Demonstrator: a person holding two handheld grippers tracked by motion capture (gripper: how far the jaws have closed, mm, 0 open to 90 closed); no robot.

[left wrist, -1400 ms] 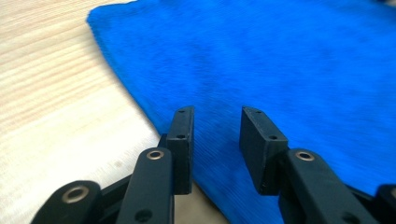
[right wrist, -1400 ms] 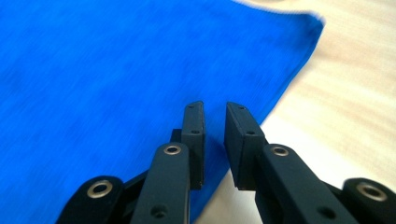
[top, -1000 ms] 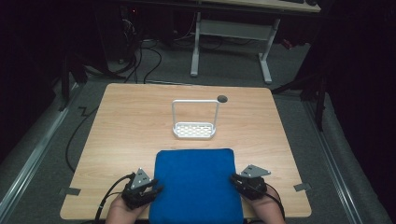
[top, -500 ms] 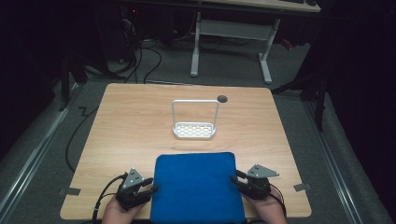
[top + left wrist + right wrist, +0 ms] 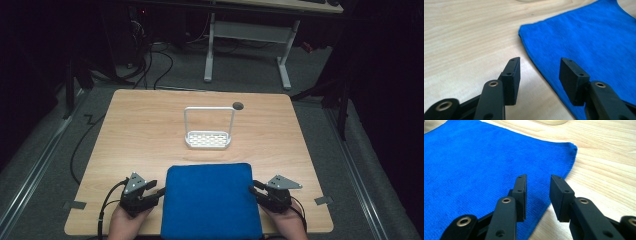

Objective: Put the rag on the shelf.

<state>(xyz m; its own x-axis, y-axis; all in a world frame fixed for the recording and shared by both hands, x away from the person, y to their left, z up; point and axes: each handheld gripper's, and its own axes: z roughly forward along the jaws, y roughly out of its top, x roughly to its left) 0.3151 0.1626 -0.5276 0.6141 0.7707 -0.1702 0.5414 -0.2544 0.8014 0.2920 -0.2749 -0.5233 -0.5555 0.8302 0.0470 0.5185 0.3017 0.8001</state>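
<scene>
Blue cloth [image 5: 211, 200] lies flat at the table's [image 5: 140, 130] near edge, soft napped square with rounded corners. Your left gripper [image 5: 159, 192] straddles its left edge, jaws spread and just been opening, nothing pinched. Right gripper [image 5: 254, 186] straddles the right edge, jaws apart, pads clear: likely set for grabbing both sides.

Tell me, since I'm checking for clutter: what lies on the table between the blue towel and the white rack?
Nothing. In the high view, only bare wood of the table separates the blue towel from the white rack.
</scene>
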